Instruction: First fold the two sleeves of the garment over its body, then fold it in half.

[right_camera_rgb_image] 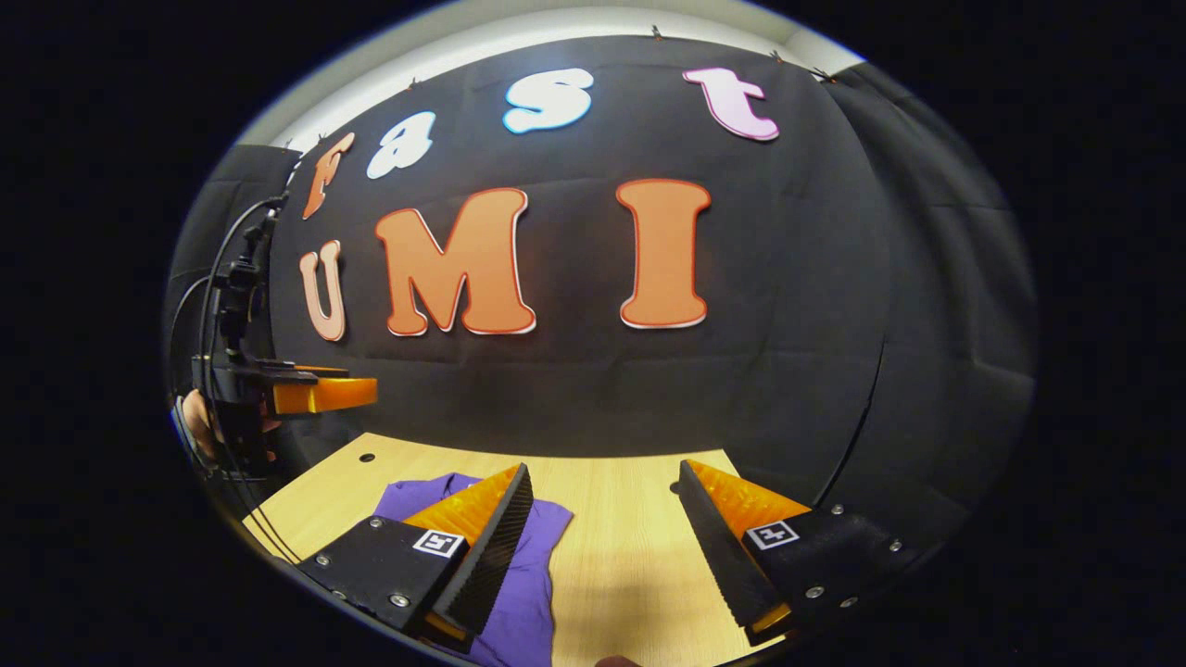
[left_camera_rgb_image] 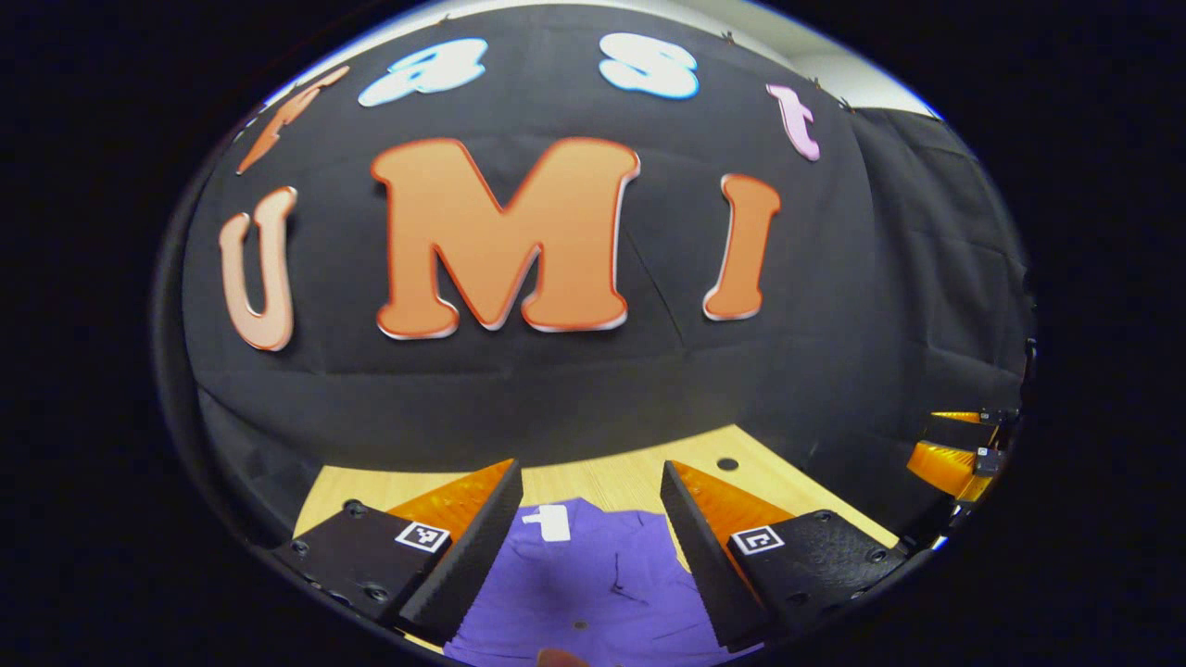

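Observation:
A purple garment (left_camera_rgb_image: 584,584) lies on the wooden table (left_camera_rgb_image: 630,480), with a white neck label (left_camera_rgb_image: 553,522) at its far end. My left gripper (left_camera_rgb_image: 590,465) hangs open above it, and the cloth shows in the wide gap between the fingers. In the right gripper view the garment's (right_camera_rgb_image: 530,593) right part lies under the left finger (right_camera_rgb_image: 486,547). My right gripper (right_camera_rgb_image: 604,466) is open over bare table (right_camera_rgb_image: 621,528) beside the cloth, holding nothing. The left gripper (right_camera_rgb_image: 324,394) appears far left in that view, held by a hand (right_camera_rgb_image: 195,417). The right gripper (left_camera_rgb_image: 950,443) appears at the far right.
The black cloth wall rises close behind the table's far edge. A small round hole (left_camera_rgb_image: 727,463) sits in the tabletop near that edge, and another hole (right_camera_rgb_image: 368,458) shows in the right gripper view. Cables (right_camera_rgb_image: 218,278) hang above the left gripper.

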`<move>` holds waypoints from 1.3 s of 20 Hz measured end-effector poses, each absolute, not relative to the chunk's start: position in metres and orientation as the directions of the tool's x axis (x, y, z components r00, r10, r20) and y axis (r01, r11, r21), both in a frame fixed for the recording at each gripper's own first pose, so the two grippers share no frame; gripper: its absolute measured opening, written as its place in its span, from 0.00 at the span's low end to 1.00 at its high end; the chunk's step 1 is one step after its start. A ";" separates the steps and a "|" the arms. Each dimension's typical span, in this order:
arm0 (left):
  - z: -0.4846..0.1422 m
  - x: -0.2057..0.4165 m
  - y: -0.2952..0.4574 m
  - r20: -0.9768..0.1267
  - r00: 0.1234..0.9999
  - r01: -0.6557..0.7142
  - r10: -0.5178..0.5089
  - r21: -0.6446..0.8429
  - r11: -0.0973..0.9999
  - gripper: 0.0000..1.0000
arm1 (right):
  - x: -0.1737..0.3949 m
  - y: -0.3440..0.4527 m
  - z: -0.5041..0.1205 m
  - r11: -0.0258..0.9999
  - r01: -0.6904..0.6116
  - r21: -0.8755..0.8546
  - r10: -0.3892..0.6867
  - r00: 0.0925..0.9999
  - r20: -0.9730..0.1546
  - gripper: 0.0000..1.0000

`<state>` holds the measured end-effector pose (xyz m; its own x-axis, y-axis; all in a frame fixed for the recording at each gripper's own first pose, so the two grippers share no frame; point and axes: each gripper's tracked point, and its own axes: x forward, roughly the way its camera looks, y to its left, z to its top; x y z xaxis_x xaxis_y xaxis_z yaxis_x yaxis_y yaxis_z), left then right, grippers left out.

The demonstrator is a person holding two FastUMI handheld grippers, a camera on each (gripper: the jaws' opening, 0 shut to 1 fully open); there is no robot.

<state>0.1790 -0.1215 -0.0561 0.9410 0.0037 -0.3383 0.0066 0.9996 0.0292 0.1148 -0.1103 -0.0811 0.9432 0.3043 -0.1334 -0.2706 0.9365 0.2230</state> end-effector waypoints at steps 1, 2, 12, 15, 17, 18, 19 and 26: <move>-0.045 0.168 -0.114 -0.312 0.950 -0.019 0.027 0.030 0.999 0.95 | 0.115 -0.106 -0.073 0.933 -0.283 0.223 0.311 0.945 -0.104 0.94; -0.033 0.160 -0.108 -0.271 0.961 -0.045 0.051 0.028 0.999 0.94 | 0.115 -0.101 -0.064 0.930 -0.292 0.224 0.315 0.946 -0.073 0.94; 0.026 0.040 -0.044 0.053 0.974 -0.226 0.221 0.102 0.969 0.91 | 0.091 -0.049 -0.056 0.896 -0.418 0.151 0.416 0.908 0.049 0.94; 0.029 0.004 -0.033 0.129 0.959 -0.267 0.252 0.124 0.956 0.91 | 0.087 -0.043 -0.063 0.909 -0.397 0.126 0.392 0.918 0.061 0.94; 0.022 -0.015 -0.025 0.131 0.954 -0.287 0.269 0.149 0.946 0.91 | 0.081 -0.034 -0.073 0.909 -0.397 0.130 0.395 0.918 0.038 0.94; 0.013 -0.022 -0.020 0.116 0.953 -0.296 0.279 0.158 0.942 0.90 | 0.076 -0.030 -0.078 0.906 -0.400 0.137 0.402 0.916 0.019 0.94; 0.007 -0.027 -0.015 0.104 0.954 -0.294 0.280 0.158 0.943 0.91 | 0.069 -0.026 -0.082 0.907 -0.398 0.138 0.401 0.916 0.001 0.94; -0.051 -0.058 -0.012 -0.006 0.958 -0.285 0.286 0.088 0.955 0.94 | 0.018 -0.025 -0.113 0.946 -0.286 0.152 0.304 0.946 -0.110 0.94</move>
<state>-0.0578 -0.0122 -0.0514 0.9581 0.2865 -0.0060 -0.2849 0.9545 0.0881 0.0180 -0.0251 -0.1134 0.9463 0.3040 -0.1099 -0.2862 0.9460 0.1522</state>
